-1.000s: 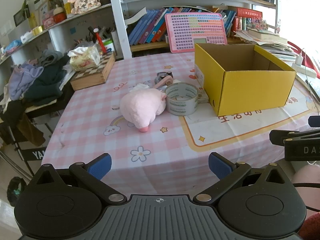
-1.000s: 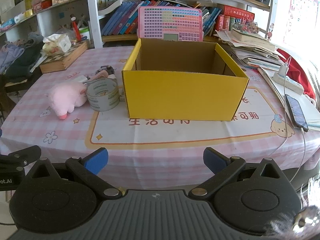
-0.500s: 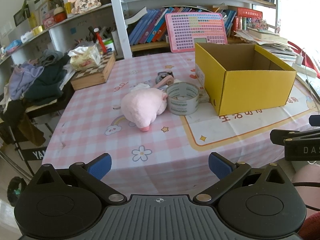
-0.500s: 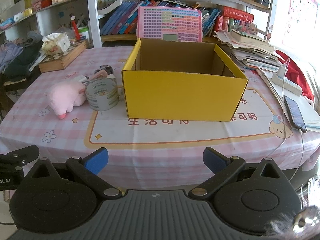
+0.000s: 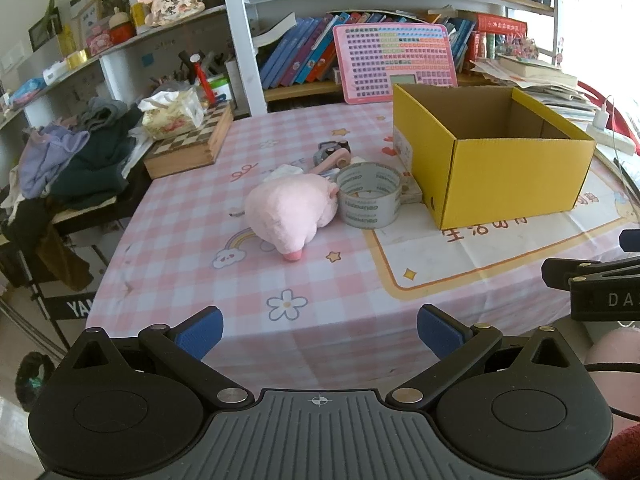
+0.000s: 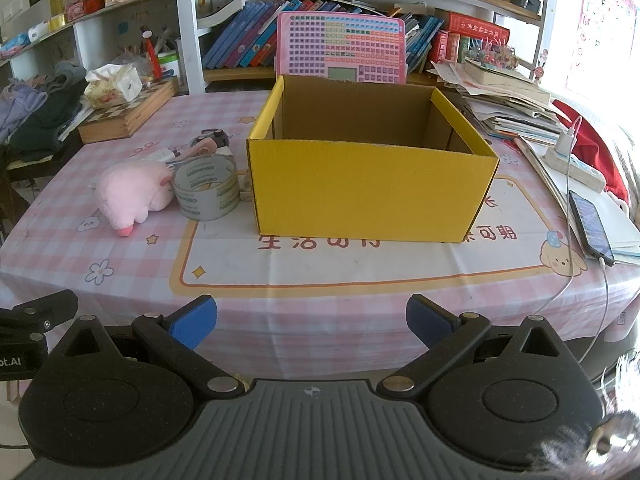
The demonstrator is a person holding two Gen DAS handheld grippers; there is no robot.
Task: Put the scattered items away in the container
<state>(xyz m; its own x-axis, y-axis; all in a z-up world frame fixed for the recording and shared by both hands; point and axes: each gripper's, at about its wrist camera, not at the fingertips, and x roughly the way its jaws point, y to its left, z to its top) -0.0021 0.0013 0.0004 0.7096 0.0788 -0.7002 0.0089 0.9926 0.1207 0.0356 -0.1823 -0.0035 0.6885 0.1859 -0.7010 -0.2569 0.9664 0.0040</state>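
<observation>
With both grippers spread wide and empty at the near edge of the surface (image 5: 304, 344), reach your left gripper (image 5: 319, 330) to the pink plush (image 5: 289, 210) touching the tape roll (image 5: 369, 194), squeeze its middle, then lift over the yellow box (image 6: 372, 184) wall.

Behind the table (image 6: 360, 292), white shelves (image 6: 185, 24) crammed with books (image 6: 240, 40), a pink keyboard board (image 6: 340, 50) leaning in front. Pink checked cloth (image 5: 192, 216) with flowers and stars over the tabletop. At left, a chessboard box (image 5: 188, 146) with a tissue pack (image 5: 172, 114) on top, clothes (image 5: 80, 152) heaped beside. At right, stacked papers (image 6: 508, 108), a power strip (image 6: 576, 162), a phone (image 6: 590, 226) on its cable. Strong daylight from the right, probably a window, washed out. Alphabet poster (image 6: 600, 20) on the right wall. Pale floor (image 5: 16, 344) at lower left.
</observation>
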